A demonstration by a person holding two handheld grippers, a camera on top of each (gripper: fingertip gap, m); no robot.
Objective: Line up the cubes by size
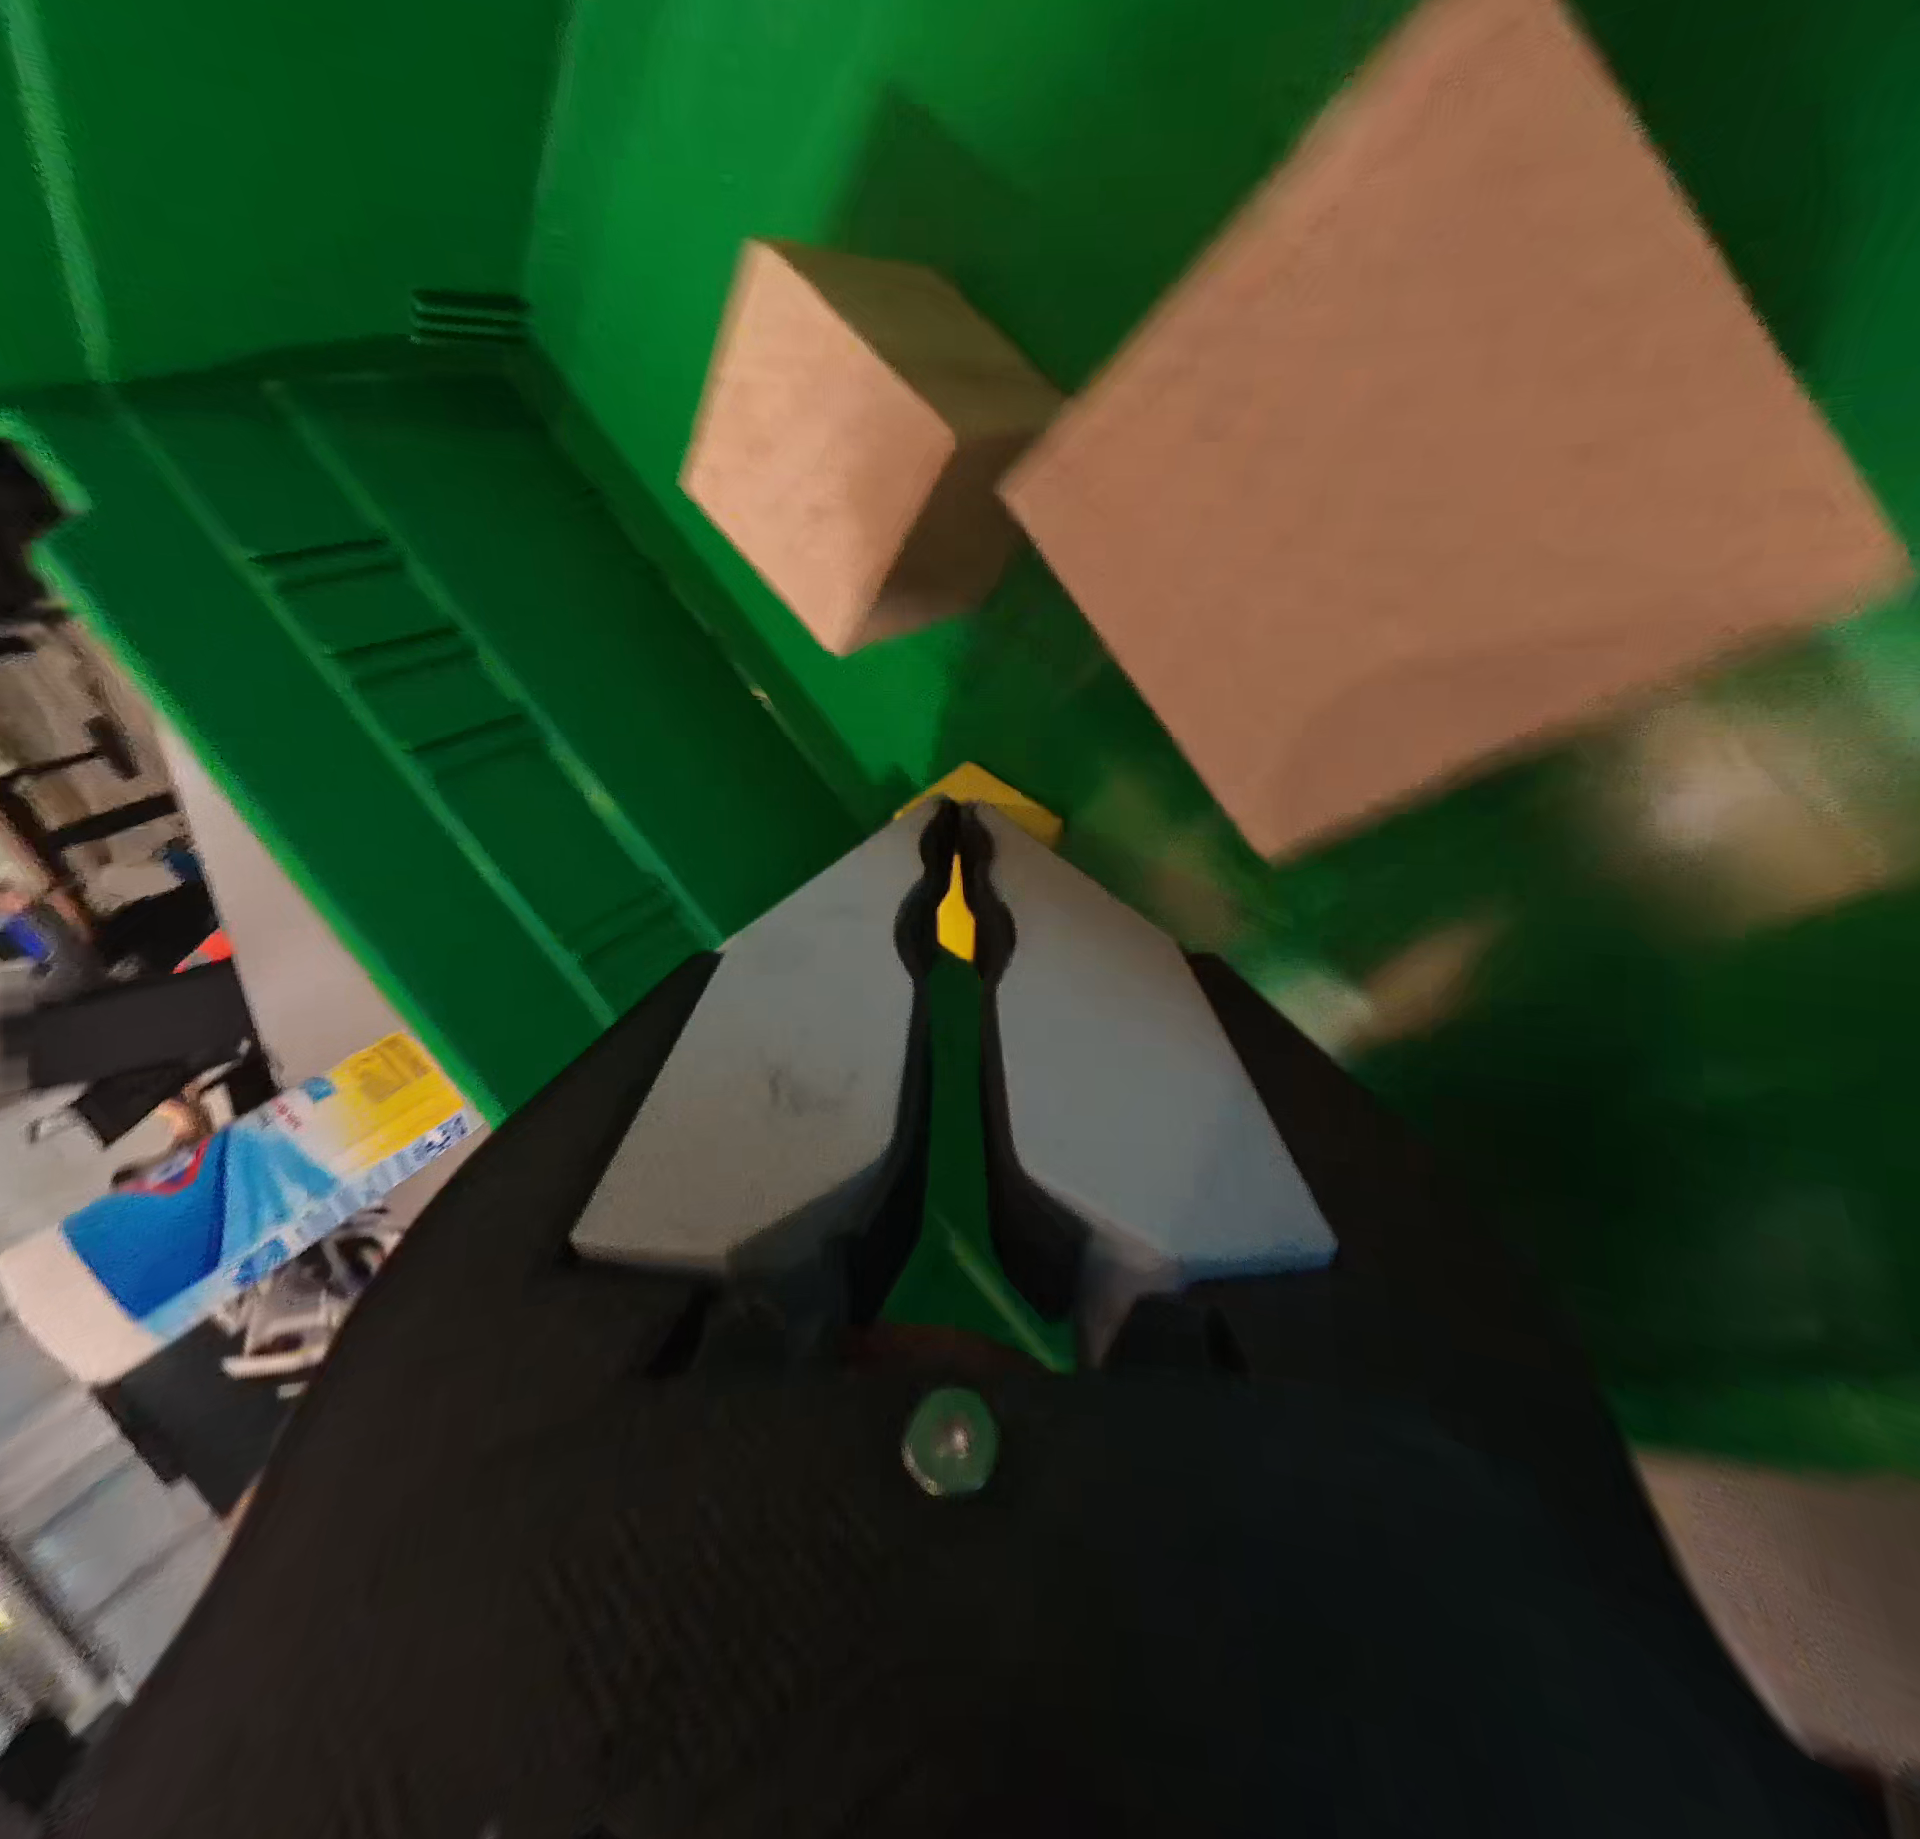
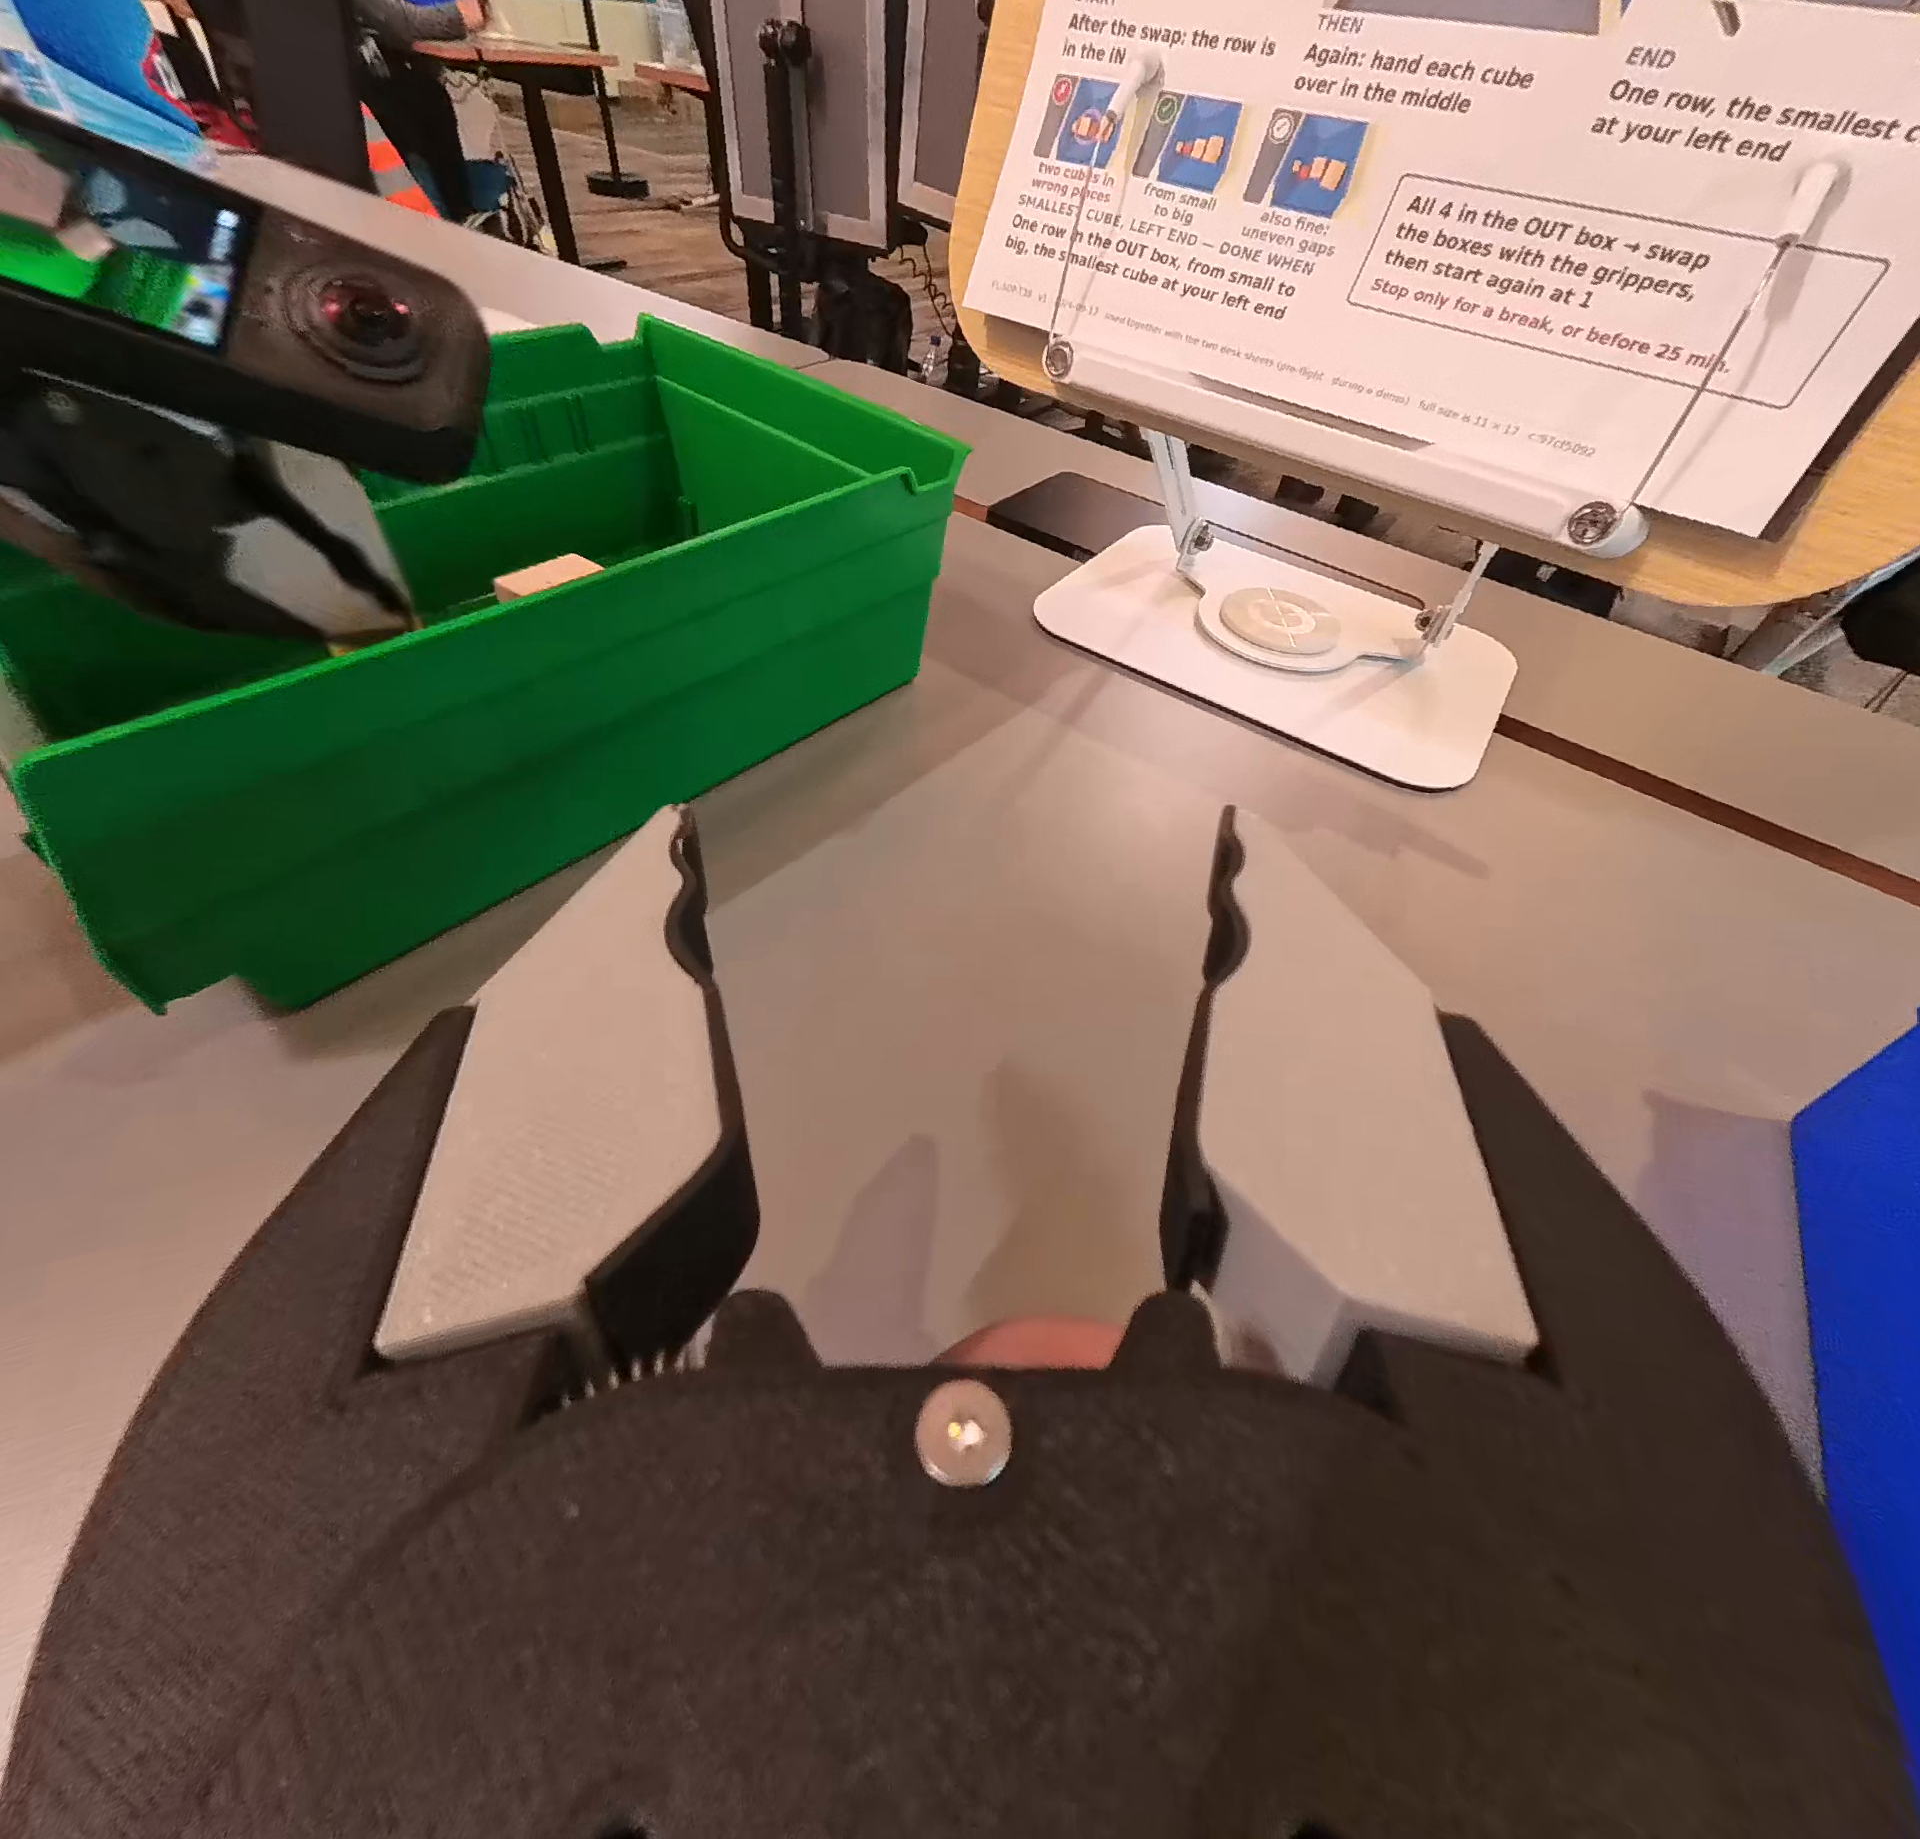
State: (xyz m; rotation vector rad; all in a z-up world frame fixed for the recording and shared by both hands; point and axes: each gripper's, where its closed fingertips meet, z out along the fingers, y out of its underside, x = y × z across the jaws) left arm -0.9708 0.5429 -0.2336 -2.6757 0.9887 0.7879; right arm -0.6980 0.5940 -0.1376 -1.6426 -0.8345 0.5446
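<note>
printed instruction sheet (image 2: 1455, 189) with readable headings, text and small diagrams, clipped on white stand (image 2: 1278, 667) on desk (image 2: 935, 958), blurred unreadable label on blue-yellow package (image 1: 312, 1155)

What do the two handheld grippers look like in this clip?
Both match: the left gripper and the right gripper have a black textured body with a silver screw, and two grey wedge fingers edged with wavy black pads. The left one carries a black camera on top.
</note>
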